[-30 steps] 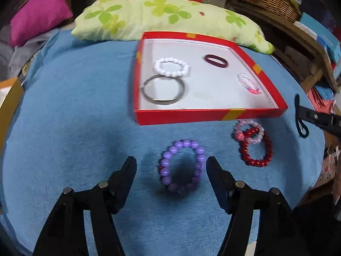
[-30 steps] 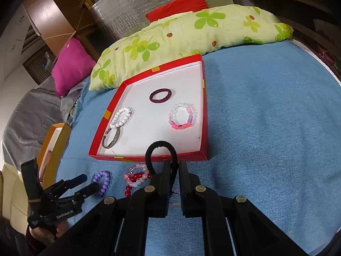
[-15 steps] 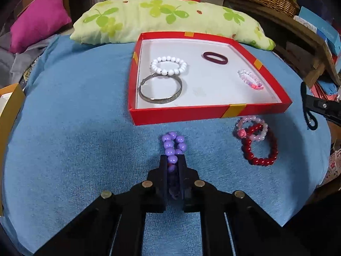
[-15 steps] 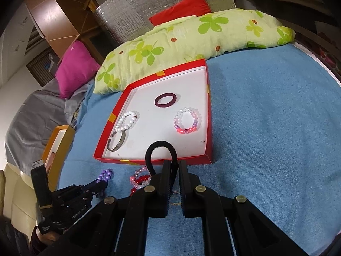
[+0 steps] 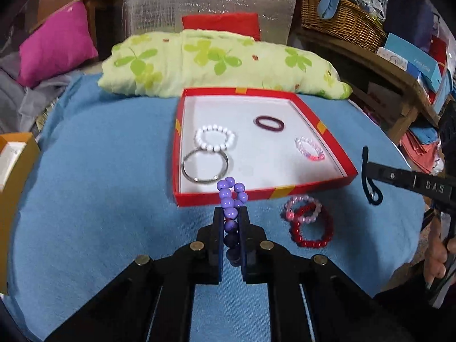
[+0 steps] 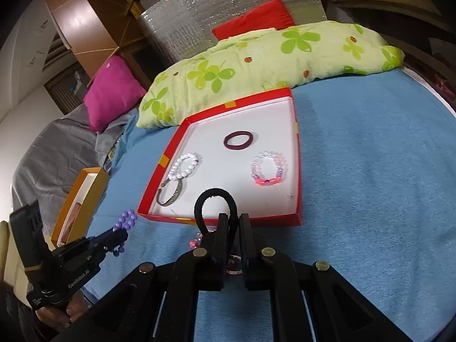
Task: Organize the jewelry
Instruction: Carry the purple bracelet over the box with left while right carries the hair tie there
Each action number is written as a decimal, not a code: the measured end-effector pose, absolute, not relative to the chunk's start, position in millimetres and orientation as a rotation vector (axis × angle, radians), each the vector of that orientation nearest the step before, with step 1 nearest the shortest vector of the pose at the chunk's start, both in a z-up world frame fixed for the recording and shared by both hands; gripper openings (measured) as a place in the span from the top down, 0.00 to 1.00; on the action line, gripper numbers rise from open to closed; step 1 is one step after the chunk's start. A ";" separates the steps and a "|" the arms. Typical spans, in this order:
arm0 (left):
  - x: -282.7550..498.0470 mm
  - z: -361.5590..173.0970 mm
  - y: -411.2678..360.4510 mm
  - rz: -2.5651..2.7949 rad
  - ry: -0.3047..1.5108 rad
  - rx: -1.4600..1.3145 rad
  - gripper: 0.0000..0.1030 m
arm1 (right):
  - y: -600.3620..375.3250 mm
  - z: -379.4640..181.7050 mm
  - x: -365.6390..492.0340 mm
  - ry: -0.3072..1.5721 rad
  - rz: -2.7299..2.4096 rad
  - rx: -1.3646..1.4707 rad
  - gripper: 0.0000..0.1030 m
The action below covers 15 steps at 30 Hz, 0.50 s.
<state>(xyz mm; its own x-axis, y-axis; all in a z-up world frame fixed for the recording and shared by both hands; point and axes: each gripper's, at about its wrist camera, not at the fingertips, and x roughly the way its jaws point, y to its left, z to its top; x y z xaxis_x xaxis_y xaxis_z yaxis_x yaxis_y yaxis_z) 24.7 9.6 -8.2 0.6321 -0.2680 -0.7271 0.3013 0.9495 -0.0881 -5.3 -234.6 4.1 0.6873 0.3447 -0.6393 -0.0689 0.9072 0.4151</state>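
Observation:
My left gripper (image 5: pixel 230 222) is shut on a purple bead bracelet (image 5: pixel 231 196), lifted off the blue cloth just in front of the red tray (image 5: pixel 262 193). My right gripper (image 6: pixel 233 222) is shut on a black hair tie (image 6: pixel 213 199), held near the tray's front edge (image 6: pixel 228 218). Inside the tray lie a white bead bracelet (image 5: pixel 215 141), a silver bangle (image 5: pixel 205 168), a dark red hair tie (image 5: pixel 269 122) and a pink bead bracelet (image 5: pixel 309 149). On the cloth by the tray's right front corner lie a red bead bracelet (image 5: pixel 312 229) and a pale pink one (image 5: pixel 302 208).
A green-patterned pillow (image 5: pixel 222 62) lies behind the tray. An orange box (image 5: pixel 14 171) stands at the cloth's left edge, a magenta cushion (image 5: pixel 54 42) at back left. A wicker basket (image 5: pixel 342 20) and boxes crowd a wooden shelf on the right.
My left gripper closed on the purple bracelet and then lifted it off the cloth toward the tray. The right gripper kept its hold on the black hair tie and barely moved.

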 end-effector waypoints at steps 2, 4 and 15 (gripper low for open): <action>24.5 -3.8 6.5 -0.308 0.808 0.061 0.91 | -232.3 4.9 -6.5 0.776 0.241 0.374 0.91; 26.4 -1.7 4.4 -0.297 0.801 0.064 0.91 | -230.0 5.7 -6.0 0.770 0.244 0.377 0.91; 34.8 3.6 -4.3 -0.271 0.779 0.074 0.91 | -223.1 9.3 -2.3 0.746 0.257 0.393 0.91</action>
